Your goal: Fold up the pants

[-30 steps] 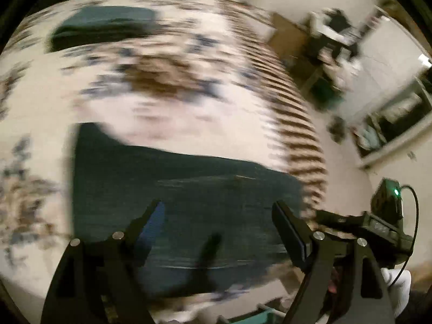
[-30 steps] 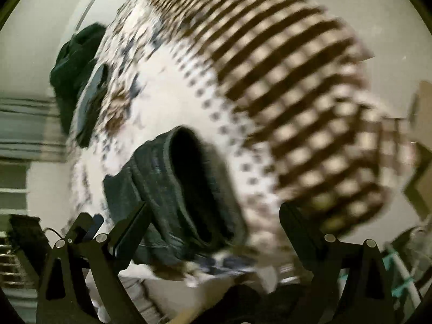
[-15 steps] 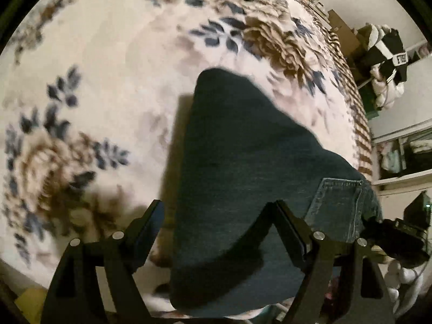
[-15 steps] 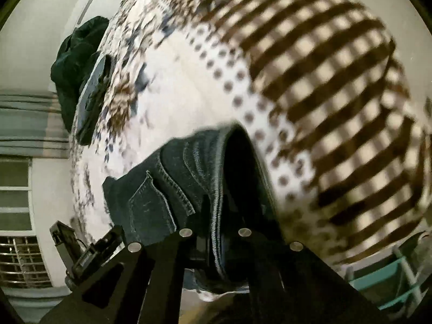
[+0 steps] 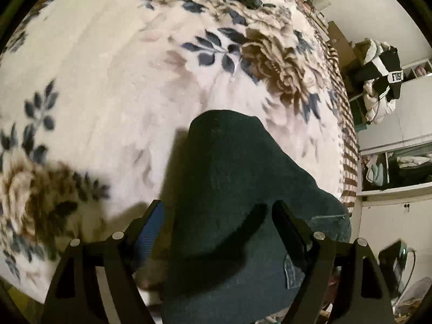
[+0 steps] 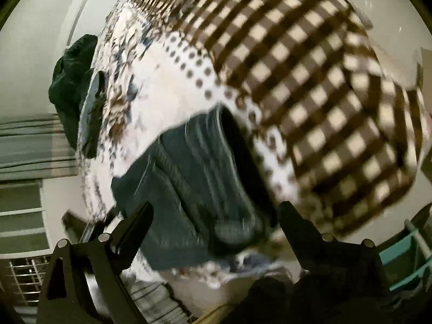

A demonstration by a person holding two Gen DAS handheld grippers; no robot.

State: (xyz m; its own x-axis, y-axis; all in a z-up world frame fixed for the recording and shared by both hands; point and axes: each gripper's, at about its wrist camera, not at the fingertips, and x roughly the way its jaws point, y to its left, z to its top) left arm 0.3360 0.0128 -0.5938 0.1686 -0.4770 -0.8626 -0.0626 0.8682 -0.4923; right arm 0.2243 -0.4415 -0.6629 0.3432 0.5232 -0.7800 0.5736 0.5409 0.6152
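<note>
Lying folded on the floral bed cover (image 5: pixel 113 86), the dark jeans (image 5: pixel 237 189) sit near the bed's edge. The left gripper (image 5: pixel 216 224) hovers over them, fingers spread wide. The right gripper (image 6: pixel 216 221) faces the blurred waistband, fingers likewise spread, holding nothing.

A bed (image 5: pixel 113 86) with a floral blanket carries dark folded jeans (image 5: pixel 237 189) near its edge; another dark garment pile (image 6: pixel 73 86) lies at the far end.
</note>
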